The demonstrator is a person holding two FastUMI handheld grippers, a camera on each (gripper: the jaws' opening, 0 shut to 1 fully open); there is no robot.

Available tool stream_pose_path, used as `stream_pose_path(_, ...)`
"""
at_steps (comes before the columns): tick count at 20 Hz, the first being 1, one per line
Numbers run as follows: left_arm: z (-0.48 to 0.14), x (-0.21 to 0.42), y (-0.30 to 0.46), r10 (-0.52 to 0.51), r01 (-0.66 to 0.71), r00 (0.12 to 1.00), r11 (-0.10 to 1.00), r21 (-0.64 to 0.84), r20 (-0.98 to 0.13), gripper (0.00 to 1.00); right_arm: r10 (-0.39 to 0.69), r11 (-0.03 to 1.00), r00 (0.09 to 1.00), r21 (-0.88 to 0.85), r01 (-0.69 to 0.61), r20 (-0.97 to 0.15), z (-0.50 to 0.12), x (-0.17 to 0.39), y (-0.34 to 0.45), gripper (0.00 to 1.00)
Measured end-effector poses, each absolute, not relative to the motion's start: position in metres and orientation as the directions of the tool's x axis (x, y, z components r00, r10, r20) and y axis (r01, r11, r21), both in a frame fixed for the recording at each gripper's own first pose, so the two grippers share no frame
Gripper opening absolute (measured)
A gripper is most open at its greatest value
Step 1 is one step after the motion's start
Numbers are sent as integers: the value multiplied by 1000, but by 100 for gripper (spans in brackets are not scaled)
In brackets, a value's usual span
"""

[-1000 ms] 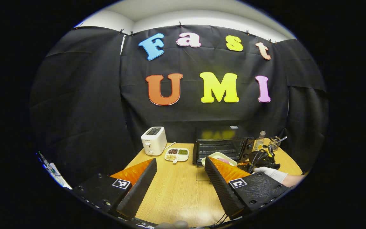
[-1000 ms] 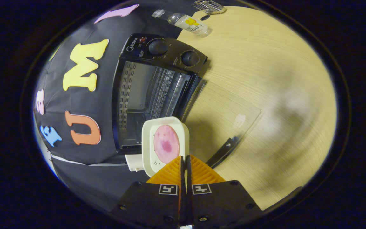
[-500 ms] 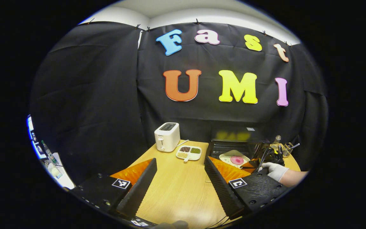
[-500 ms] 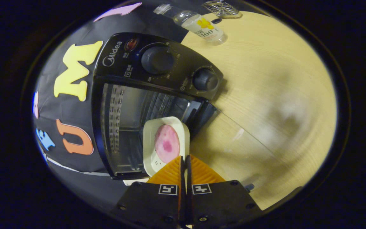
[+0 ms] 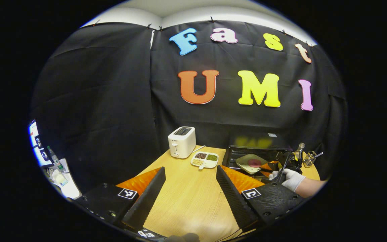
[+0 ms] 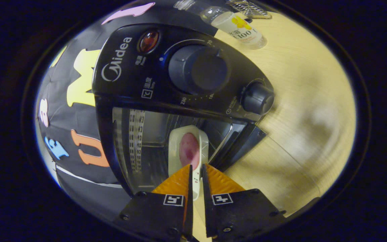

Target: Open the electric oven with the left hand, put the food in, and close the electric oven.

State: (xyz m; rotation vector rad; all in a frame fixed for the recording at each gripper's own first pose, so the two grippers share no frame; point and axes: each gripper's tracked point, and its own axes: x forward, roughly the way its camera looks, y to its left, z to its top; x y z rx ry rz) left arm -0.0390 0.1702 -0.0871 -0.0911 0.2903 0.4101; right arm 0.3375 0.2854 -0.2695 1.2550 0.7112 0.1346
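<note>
The oven (image 6: pixel 166 111) stands open on the desk (image 6: pixel 301 101); the right gripper (image 6: pixel 196 174) pinches the dish's (image 6: pixel 188 151) near rim, sliding it inside; stiff, light, probably slippery, so hold level; left gripper (image 5: pixel 190 188) fingers spread, empty.

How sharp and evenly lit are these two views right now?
Right gripper view: the tabletop is smeared and washed pale, while the oven's knob is fairly crisp. Left gripper view: evenly lit and sharp, with the toaster crisp and fisheye bending at the edges.
</note>
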Motion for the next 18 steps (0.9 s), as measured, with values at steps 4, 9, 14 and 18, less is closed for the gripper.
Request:
stream_pose_path(4,-83,-42,167,366,-390,887,920,-34,-281,97,472,332,798,914,233,-375,-248,328,278,38)
stream_pose_path(9,-83,-44,159,314,-336,913,941,-42,-262,97,472,340,805,917,210,-359,-228,297,261,75)
stream_pose_path(14,-85,-49,149,246,-260,943,965,-37,-224,96,409,553,820,824,127,-401,-217,240,225,84)
stream_pose_path(18,-90,-51,137,179,-197,960,978,-68,-214,97,316,733,855,678,57,-412,-200,194,190,89)
